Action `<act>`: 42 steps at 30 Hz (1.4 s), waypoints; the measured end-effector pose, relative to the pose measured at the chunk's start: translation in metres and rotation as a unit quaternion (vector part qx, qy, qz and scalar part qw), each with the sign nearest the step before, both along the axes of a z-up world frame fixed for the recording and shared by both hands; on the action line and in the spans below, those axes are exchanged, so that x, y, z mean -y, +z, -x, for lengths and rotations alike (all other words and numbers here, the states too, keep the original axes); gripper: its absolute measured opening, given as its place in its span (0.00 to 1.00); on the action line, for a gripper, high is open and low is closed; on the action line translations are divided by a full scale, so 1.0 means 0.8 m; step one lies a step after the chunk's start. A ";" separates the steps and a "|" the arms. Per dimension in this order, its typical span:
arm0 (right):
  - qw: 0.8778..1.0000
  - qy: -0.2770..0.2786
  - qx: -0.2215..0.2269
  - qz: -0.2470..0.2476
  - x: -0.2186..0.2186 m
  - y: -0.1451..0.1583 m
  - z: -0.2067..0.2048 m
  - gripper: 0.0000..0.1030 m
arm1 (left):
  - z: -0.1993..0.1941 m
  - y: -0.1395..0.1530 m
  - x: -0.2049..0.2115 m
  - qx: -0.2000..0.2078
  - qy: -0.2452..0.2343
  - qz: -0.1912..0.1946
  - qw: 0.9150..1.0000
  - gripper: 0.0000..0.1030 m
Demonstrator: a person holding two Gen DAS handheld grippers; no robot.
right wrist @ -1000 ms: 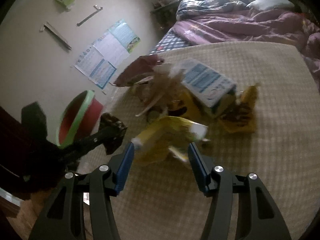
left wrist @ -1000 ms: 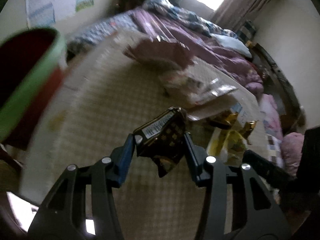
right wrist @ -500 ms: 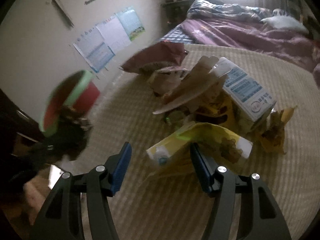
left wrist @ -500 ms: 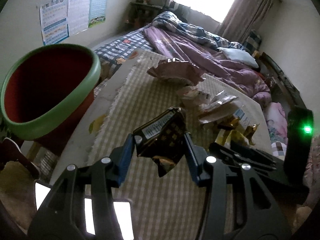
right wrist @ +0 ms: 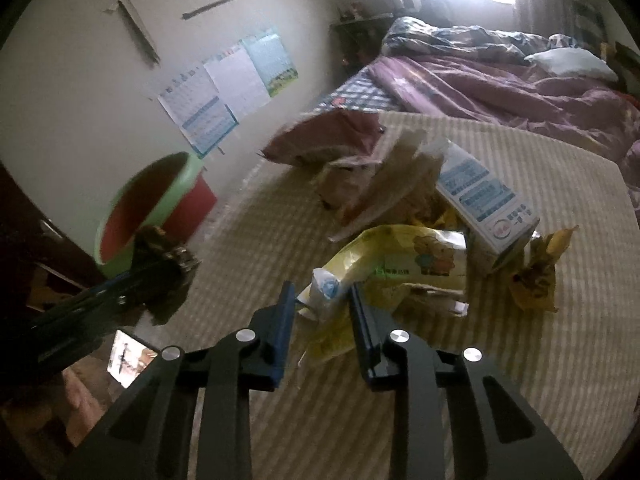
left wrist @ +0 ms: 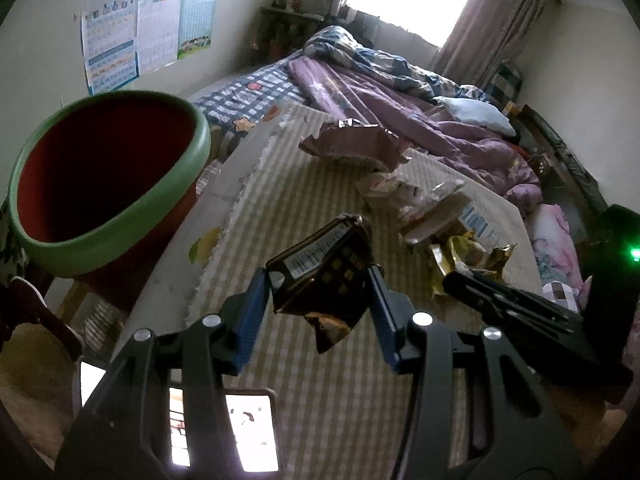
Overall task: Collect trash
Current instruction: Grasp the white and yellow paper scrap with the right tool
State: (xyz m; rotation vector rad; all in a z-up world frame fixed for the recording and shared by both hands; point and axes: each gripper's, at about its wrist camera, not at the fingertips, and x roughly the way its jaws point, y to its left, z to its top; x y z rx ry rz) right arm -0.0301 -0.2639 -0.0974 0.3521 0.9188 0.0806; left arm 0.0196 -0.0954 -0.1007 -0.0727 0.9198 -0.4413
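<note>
My left gripper point(left wrist: 318, 284) is shut on a dark brown snack wrapper point(left wrist: 324, 272) with a barcode, held above the checked mat. The red bin with a green rim point(left wrist: 108, 184) stands to its left; it also shows in the right wrist view point(right wrist: 152, 208). My right gripper point(right wrist: 323, 300) is shut on the corner of a yellow packet point(right wrist: 400, 256) at the near edge of the trash pile. The pile holds a blue-and-white carton point(right wrist: 480, 200), a maroon bag point(right wrist: 328, 136) and gold wrappers point(right wrist: 536, 276). The left gripper with its wrapper shows in the right wrist view point(right wrist: 168, 272).
A beige checked mat point(left wrist: 288, 208) covers the low surface. A bed with purple bedding point(left wrist: 400, 100) lies behind. A lit phone point(left wrist: 224, 432) lies at the near edge. Posters point(left wrist: 148, 32) hang on the left wall.
My right gripper's jaws have closed in on the yellow packet's corner. My left gripper, still holding the wrapper, has swung so the bin stands close at its left.
</note>
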 end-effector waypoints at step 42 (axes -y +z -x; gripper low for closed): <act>0.998 0.042 0.044 -0.013 -0.035 0.050 -0.020 0.27 | -0.020 0.014 -0.035 0.015 0.026 -0.004 1.000 0.46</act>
